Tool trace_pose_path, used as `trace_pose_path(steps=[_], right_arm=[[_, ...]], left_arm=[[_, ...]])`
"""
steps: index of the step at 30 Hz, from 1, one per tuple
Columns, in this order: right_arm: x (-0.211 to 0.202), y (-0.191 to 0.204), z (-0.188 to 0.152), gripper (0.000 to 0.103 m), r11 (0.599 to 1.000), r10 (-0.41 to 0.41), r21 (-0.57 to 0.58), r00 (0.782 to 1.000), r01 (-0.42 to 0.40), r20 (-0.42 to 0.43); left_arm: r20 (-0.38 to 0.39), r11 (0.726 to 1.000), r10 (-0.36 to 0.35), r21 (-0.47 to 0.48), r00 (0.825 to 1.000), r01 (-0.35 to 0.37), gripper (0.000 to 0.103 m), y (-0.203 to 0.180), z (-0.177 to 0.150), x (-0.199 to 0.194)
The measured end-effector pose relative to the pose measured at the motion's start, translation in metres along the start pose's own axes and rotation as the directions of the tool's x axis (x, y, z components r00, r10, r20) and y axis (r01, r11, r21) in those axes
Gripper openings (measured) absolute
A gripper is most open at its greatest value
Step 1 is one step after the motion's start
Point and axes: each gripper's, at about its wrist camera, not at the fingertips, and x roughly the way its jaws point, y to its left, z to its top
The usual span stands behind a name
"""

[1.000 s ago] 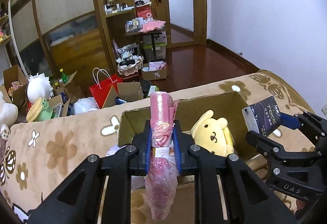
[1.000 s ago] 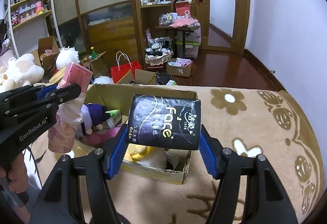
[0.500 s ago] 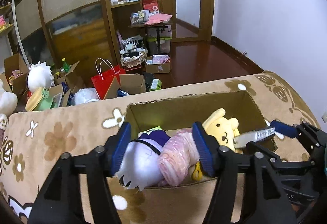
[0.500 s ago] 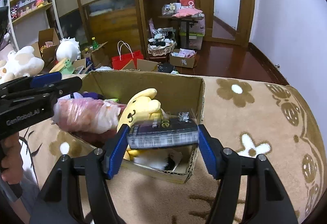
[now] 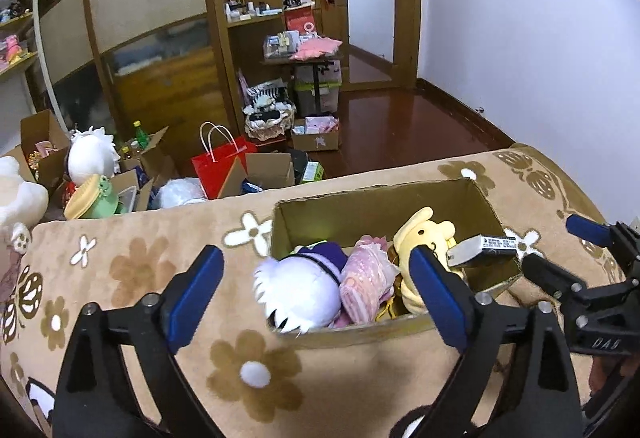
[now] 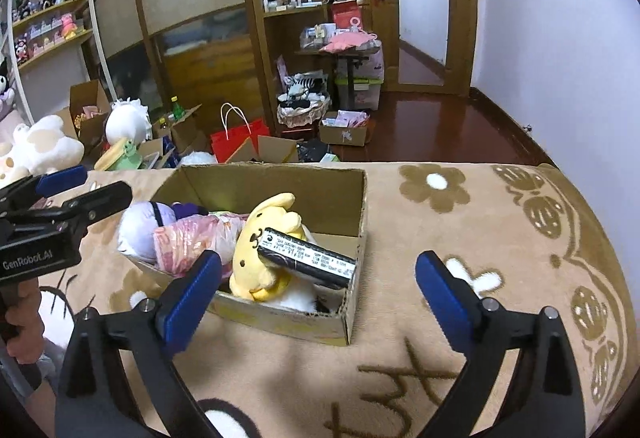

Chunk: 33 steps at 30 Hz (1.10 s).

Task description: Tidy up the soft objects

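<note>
A cardboard box [image 5: 372,206] [image 6: 352,198] stands on the flowered blanket. Inside lie a white and purple plush [image 5: 304,286] [image 6: 140,226], a pink wrapped bundle [image 5: 366,278] [image 6: 188,242], a yellow dog plush [image 5: 424,234] [image 6: 260,238] and a black tissue pack [image 5: 480,250] [image 6: 308,258] resting on the yellow plush. My left gripper [image 5: 316,294] is open and empty just before the box; it also shows in the right wrist view [image 6: 80,186]. My right gripper [image 6: 316,290] is open and empty near the box's front; it also shows in the left wrist view [image 5: 560,250].
The brown flowered blanket [image 5: 140,270] [image 6: 480,238] covers the surface around the box. Beyond its far edge the floor holds a red bag [image 5: 220,166], open cartons [image 5: 40,142], white plush toys [image 6: 40,150] and a wooden shelf unit [image 5: 248,18].
My left gripper opened and let the pink bundle drop into the box. My right gripper opened and let the black tissue pack fall onto the yellow plush. Both grippers drew back.
</note>
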Motion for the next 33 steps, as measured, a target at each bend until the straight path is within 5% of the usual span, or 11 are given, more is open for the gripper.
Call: trace_pose_path(steps=[17, 33], right_arm=[[-0.096, 0.005, -0.023, 0.103, 0.999, -0.044, 0.015, 0.994, 0.042, 0.104], [-0.133, 0.014, -0.055, 0.103, 0.994, -0.103, -0.017, 0.976, 0.109, 0.193]], left_arm=[[0.102, 0.999, 0.039, -0.002, 0.994, -0.039, 0.102, 0.004, -0.034, -0.093], [0.1, 0.999, 0.05, -0.002, 0.994, -0.05, 0.102, 0.007, -0.062, -0.106]])
